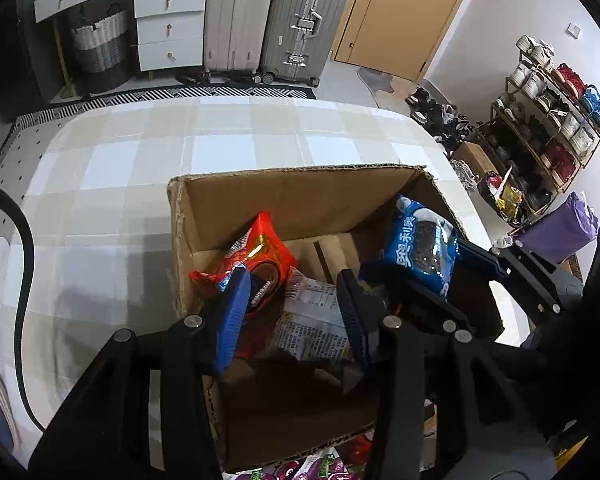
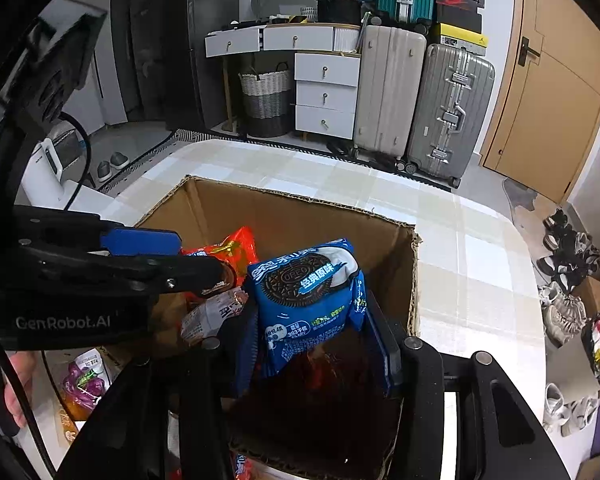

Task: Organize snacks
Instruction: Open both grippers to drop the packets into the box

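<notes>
An open cardboard box (image 1: 300, 196) stands on the checked tablecloth; it also shows in the right wrist view (image 2: 300, 216). My left gripper (image 1: 296, 312) hangs over the box, shut on a red snack pack (image 1: 256, 256) with a white printed back (image 1: 312, 320). My right gripper (image 2: 320, 344) is shut on a blue Oreo pack (image 2: 308, 292) and holds it upright over the box; the pack also shows in the left wrist view (image 1: 420, 248). The red pack (image 2: 224, 252) sits left of the Oreo pack.
Purple snack packs (image 2: 84, 380) lie on the table near the box's front edge. Suitcases (image 2: 420, 104) and white drawers (image 2: 324, 96) stand beyond the table. A shoe rack (image 1: 548, 120) is at the right. A black cable (image 1: 24, 280) crosses the cloth at left.
</notes>
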A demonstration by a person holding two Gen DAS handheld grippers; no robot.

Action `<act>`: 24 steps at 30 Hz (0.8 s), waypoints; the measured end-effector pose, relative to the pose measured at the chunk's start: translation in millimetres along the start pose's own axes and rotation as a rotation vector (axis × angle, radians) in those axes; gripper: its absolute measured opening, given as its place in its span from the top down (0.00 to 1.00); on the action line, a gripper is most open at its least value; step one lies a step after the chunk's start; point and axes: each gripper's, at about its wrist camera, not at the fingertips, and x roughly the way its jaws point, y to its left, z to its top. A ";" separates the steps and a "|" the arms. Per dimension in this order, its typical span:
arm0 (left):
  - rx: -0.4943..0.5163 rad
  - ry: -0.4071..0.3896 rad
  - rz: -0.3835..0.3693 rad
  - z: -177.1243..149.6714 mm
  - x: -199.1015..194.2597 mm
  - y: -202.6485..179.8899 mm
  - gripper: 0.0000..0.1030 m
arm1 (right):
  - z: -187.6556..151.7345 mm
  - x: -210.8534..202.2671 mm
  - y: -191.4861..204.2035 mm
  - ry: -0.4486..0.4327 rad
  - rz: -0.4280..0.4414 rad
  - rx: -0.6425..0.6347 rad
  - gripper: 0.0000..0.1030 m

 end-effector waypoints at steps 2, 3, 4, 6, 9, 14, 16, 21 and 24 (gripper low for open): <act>-0.005 0.004 -0.009 0.7 0.7 0.6 0.59 | 0.2 1.0 0.8 0.004 -0.012 -0.007 0.54; -0.006 0.005 -0.007 0.9 0.7 0.9 0.58 | 0.1 -0.1 1.9 0.005 -0.016 -0.010 0.51; -0.004 0.006 -0.007 0.0 -0.3 -0.1 0.57 | 0.3 0.3 2.4 0.006 -0.028 -0.014 0.49; 0.001 0.009 -0.010 -1.1 -0.3 -1.1 0.48 | -1.5 -3.7 5.0 -0.009 -0.047 -0.018 0.47; 0.008 0.003 -0.001 -3.0 -2.8 -2.5 0.47 | 0.1 -8.7 6.3 -0.028 -0.061 -0.023 0.41; -0.004 -0.016 -0.023 -7.2 -13.2 -3.1 0.35 | 0.8 -24.0 9.8 -0.062 -0.056 -0.033 0.39; -0.002 -0.023 -0.019 -9.4 -18.7 -5.8 0.28 | 1.6 -30.6 11.8 -0.068 -0.057 -0.031 0.34; -0.027 -0.040 -0.034 -19.2 -38.5 -11.3 0.23 | -4.3 -51.7 17.3 -0.091 -0.061 -0.016 0.25; -0.022 -0.050 -0.034 -25.8 -51.7 -16.6 0.22 | -9.0 -67.5 20.2 -0.108 -0.076 -0.015 0.22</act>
